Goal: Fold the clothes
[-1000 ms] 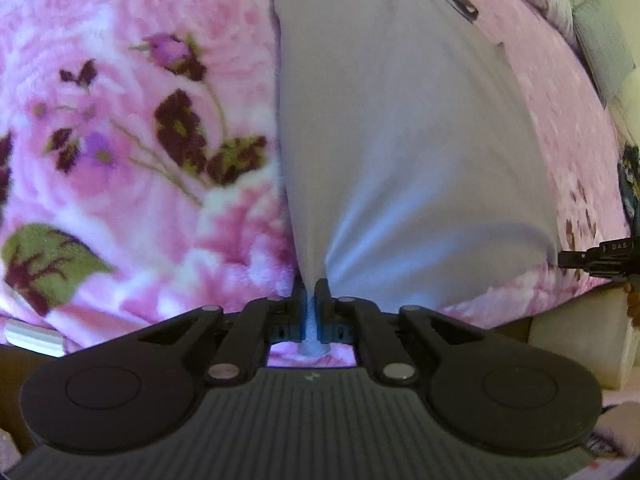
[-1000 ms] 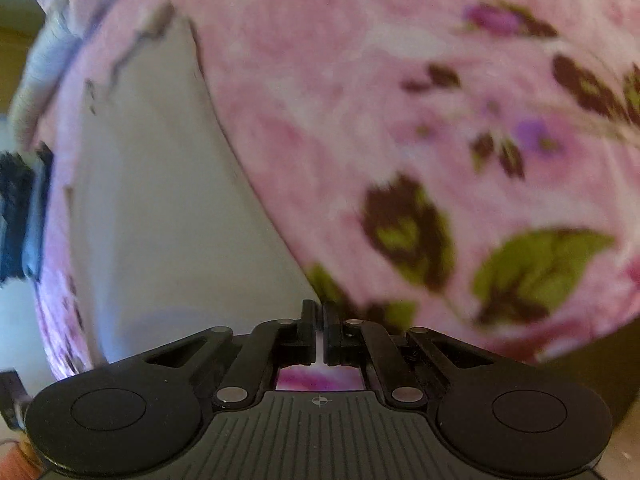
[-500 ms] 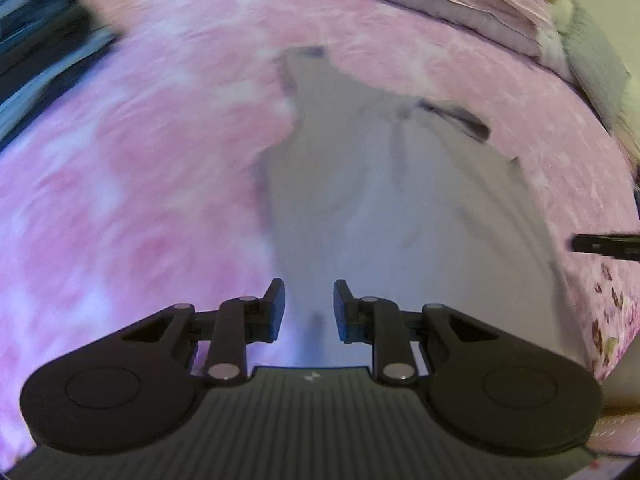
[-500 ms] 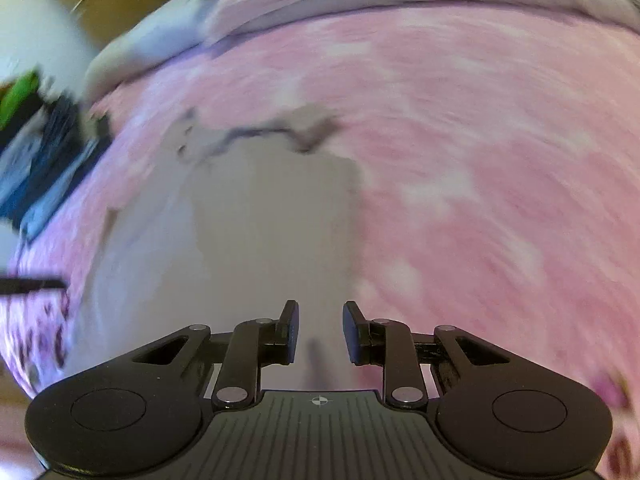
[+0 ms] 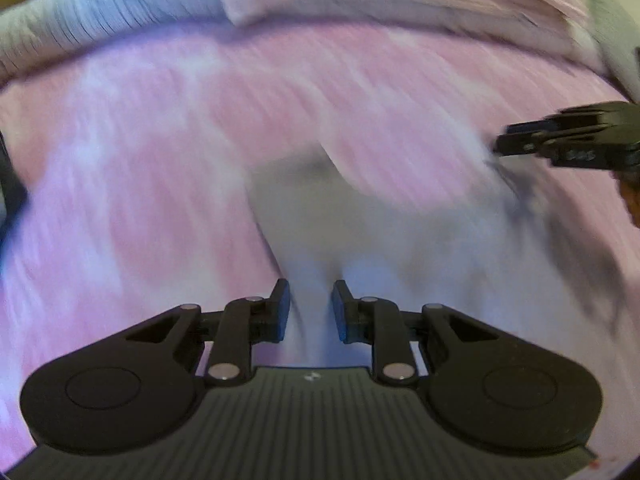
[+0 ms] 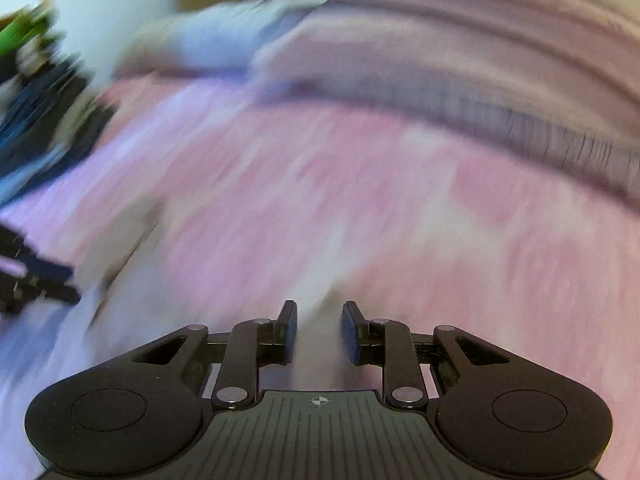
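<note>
Both tongs, left [image 5: 311, 306] and right [image 6: 319, 328], have released the grey garment [image 5: 384, 232], now gaping wide.

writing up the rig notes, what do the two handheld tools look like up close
Both match: the left tool and right tool are matte black, with two short flat fingers on linkage arms with silver pivot pins, two round lobed housings with a circular inset, and a ribbed dark grey body bearing a small white mark. No cables or sleeves show.

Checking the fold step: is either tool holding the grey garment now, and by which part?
Nothing is held. The left tool and right tool both stand open over the grey garment, which lies loose on the pink blanket.
</note>
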Demonstrator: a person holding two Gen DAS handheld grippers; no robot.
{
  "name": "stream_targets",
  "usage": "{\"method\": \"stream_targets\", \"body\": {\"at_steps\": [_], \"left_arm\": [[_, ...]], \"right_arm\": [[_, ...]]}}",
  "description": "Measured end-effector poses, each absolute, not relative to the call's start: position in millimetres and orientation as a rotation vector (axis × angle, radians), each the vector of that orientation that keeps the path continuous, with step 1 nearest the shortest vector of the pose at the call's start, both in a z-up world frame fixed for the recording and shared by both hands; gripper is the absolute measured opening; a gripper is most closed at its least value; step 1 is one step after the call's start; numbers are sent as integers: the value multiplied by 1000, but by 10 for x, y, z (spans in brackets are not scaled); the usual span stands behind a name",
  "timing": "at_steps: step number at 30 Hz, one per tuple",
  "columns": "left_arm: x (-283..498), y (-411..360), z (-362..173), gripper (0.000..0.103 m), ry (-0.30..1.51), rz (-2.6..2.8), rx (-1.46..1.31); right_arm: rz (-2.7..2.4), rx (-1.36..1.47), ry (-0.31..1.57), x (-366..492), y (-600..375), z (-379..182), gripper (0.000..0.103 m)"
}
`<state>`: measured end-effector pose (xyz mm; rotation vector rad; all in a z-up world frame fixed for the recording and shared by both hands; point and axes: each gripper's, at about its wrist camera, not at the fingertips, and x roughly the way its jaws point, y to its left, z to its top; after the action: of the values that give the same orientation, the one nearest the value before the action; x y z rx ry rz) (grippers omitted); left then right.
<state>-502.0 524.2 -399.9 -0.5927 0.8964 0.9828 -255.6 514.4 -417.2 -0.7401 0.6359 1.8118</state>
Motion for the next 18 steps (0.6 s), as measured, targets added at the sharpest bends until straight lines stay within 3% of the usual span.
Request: {"method": "stream_targets", "body": {"at_steps": [6,11,14,18], "left_arm": [[-5236,5833,-3677,19,746,1048,-668],[-5515,5781,-3831,19,745,967,-793],[-5605,5792,-3953,20,715,935,-854],[-5629,5873,-3967,28,663,885,-878]], "right_arm": [[1800,-529,878,-1834,5527,-3780,24],[1800,-496,1209,-1369,5166,-4121,26],[1778,-461,1306,-1363,5096,-4380,26],[1748,-313,1386,-1396,5243,-4496,26]]}}
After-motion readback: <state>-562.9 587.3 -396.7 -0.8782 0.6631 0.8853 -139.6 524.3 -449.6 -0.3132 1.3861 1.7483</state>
